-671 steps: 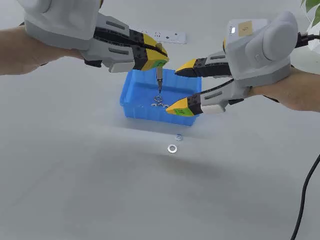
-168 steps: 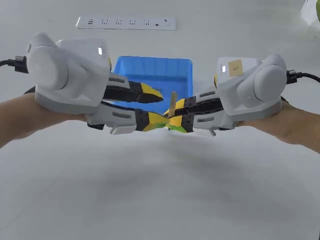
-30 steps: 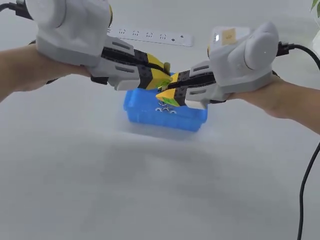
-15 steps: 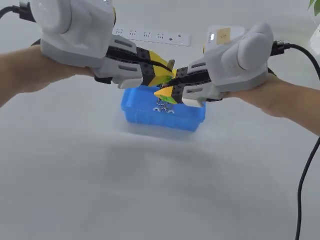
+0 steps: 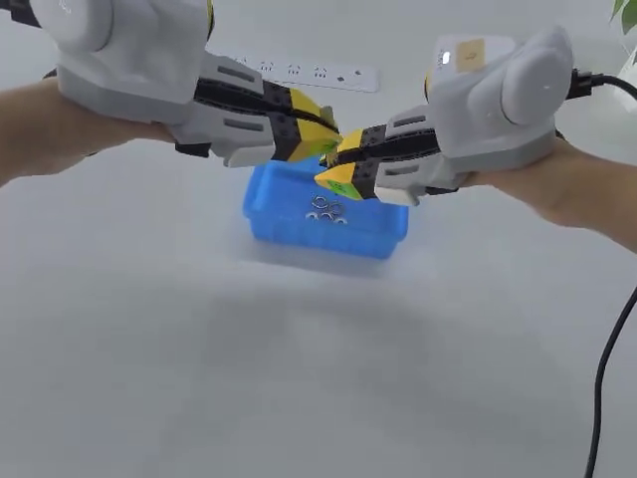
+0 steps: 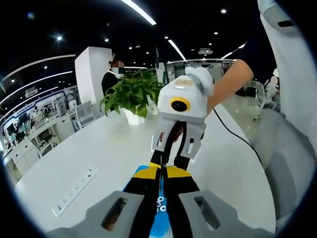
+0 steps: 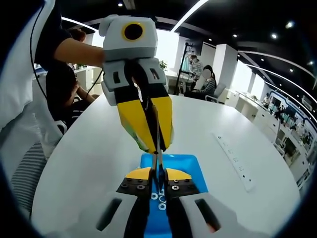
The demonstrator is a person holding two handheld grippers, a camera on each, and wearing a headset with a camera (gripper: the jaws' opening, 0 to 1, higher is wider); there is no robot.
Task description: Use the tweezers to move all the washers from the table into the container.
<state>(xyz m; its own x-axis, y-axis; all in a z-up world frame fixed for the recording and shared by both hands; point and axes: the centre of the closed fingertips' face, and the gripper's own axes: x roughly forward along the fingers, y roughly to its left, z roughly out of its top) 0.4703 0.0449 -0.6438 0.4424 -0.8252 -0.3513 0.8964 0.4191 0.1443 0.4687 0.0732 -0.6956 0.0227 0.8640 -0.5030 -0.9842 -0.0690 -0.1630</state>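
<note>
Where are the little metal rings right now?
In the head view the washers lie inside the blue container, near its front wall, just below the left gripper and right gripper, whose tips meet.

The left tongs (image 5: 331, 137) and right tongs (image 5: 328, 165) are basically the same build: chunky pale grey shells with a rounded hump at the back; black jaw arms with grey plates down the sides; yellow tips with a bit of green on them; the right one has a tan sticker (image 5: 470, 54) and a little white light (image 5: 444, 58) on top; a black cable (image 5: 607, 378) trails off its back end; small screws (image 7: 140, 184) dot the black blocks behind its yellow tips; forearms bare, with a dark sleeve (image 6: 255, 47) higher up.
</note>
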